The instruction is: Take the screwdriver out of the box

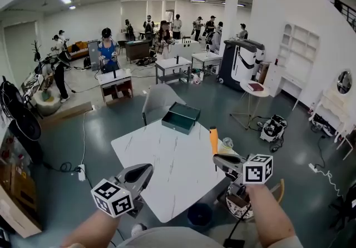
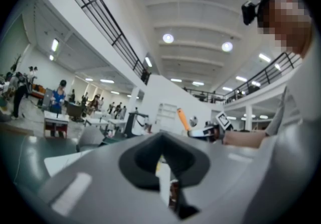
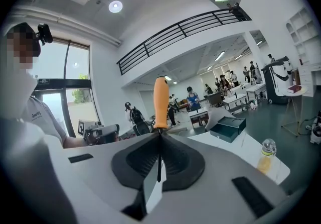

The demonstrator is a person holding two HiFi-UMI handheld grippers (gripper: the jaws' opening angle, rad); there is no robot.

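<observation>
Right tongs (image 3: 159,137): pinching screwdriver (image 3: 160,102), orange handle upright | left tongs (image 1: 148,169): pressed together, empty | box (image 1: 181,117): 12 o'clock edge of surface (image 1: 167,158)

The white table (image 1: 167,158) lies bare across its whole middle, leaving a wide lane from the near edge to the dark green box (image 1: 181,117) at the far corner. A grey panel (image 1: 158,98) rises just behind the box and closes off that side. At the right edge a bottle (image 1: 226,145) stands near the right gripper (image 1: 221,161), crowding that flank.
</observation>
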